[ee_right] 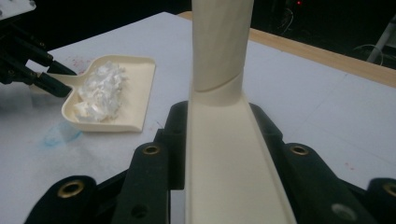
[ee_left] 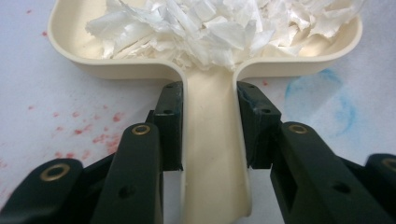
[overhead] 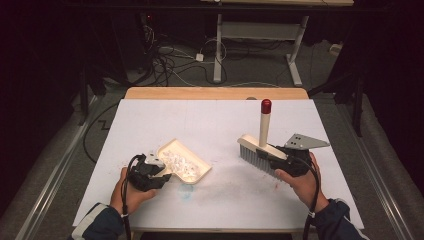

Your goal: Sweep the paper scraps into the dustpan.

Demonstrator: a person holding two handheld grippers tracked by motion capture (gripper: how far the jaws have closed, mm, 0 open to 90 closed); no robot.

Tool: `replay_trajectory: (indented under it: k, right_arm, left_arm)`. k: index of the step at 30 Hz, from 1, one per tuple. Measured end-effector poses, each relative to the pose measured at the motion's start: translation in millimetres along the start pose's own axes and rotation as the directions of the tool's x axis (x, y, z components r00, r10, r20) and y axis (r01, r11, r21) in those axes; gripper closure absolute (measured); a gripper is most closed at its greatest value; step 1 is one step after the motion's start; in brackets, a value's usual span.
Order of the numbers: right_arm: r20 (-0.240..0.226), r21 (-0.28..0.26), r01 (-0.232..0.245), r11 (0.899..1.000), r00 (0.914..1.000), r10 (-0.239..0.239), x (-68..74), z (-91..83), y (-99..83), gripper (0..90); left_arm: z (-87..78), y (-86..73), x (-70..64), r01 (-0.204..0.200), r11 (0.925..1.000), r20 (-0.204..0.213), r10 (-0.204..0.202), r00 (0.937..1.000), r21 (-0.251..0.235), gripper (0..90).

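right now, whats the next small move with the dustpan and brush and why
Probably lift the dustpan level and carry it off to empty. The paper shreds are already heaped inside it, the left gripper clamps its handle, and the brush in the right gripper is well clear.

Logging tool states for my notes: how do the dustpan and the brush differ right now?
The dustpan lies flat on the table, filled with white paper scraps; the brush carries nothing, its red-tipped handle pointing up. The left hand-held gripper clamps the dustpan, the right hand-held gripper the brush. Both are cream plastic.
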State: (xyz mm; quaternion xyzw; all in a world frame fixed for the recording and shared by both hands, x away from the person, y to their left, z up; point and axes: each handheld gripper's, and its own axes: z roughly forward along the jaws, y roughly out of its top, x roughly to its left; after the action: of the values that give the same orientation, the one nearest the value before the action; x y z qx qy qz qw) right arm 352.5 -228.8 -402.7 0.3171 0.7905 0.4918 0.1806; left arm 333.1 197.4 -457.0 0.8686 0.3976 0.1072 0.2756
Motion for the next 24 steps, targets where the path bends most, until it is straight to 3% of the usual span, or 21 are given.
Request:
replay_trajectory:
  k: [19, 24]
  right_arm:
    - [-0.051, 0.064, 0.003, 0.998, 0.9987, 0.0, 0.6, -22.0, -8.7, 67.2]
    - [-0.067, 0.077, -0.003, 0.997, 0.9977, 0.008, 0.9, -24.6, -10.9, 67.2]
  left_arm:
    - [-4.2, -6.1, 17.2, 0.051, 0.9986, -0.042, -0.052, 0.9978, -0.016, 63.5]
    - [-7.3, -10.5, 25.3, 0.087, 0.9957, -0.053, -0.089, 0.9946, -0.031, 63.5]
